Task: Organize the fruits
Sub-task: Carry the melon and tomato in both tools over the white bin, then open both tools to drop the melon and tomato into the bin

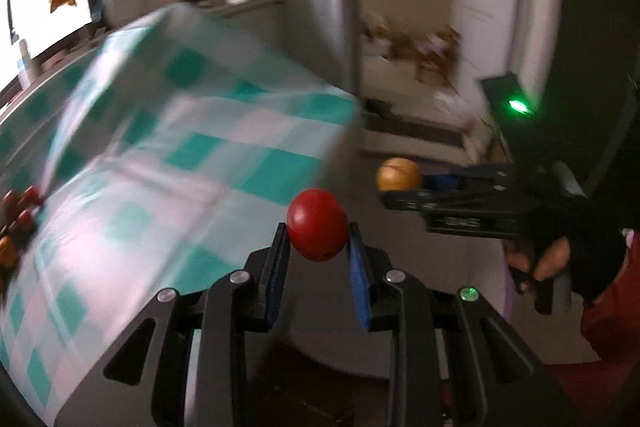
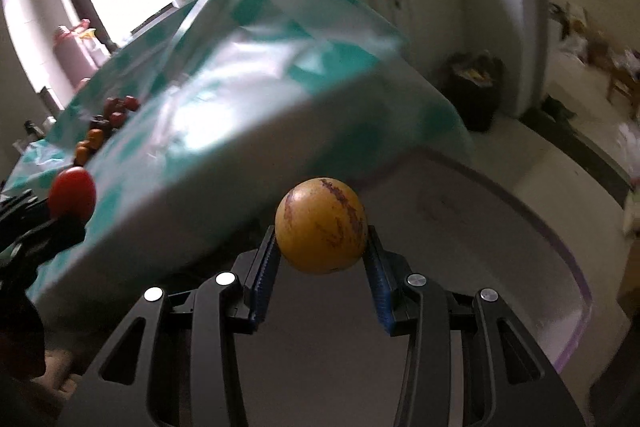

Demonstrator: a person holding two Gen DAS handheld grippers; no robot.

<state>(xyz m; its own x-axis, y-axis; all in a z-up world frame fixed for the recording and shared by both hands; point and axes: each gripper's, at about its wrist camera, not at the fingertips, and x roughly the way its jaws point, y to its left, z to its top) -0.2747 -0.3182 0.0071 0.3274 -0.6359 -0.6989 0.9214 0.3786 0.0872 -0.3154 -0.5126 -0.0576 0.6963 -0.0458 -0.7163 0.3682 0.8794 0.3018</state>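
My left gripper (image 1: 318,233) is shut on a round red fruit (image 1: 317,225), held in the air off the near corner of the table. My right gripper (image 2: 322,233) is shut on a yellow fruit with brown streaks (image 2: 321,225), also held off the table. In the left wrist view the right gripper (image 1: 404,193) shows at the right with the yellow fruit (image 1: 398,174). In the right wrist view the red fruit (image 2: 73,194) shows at the left. Several small red and orange fruits (image 2: 108,121) lie on the table; they also show in the left wrist view (image 1: 18,223).
The table wears a green-and-white checked cloth (image 1: 168,155) under clear plastic (image 2: 248,75). Below the grippers is a pale floor mat with a purple edge (image 2: 576,267). A dark bin (image 2: 474,91) stands by the cabinets. A doorway leads to a cluttered room (image 1: 416,51).
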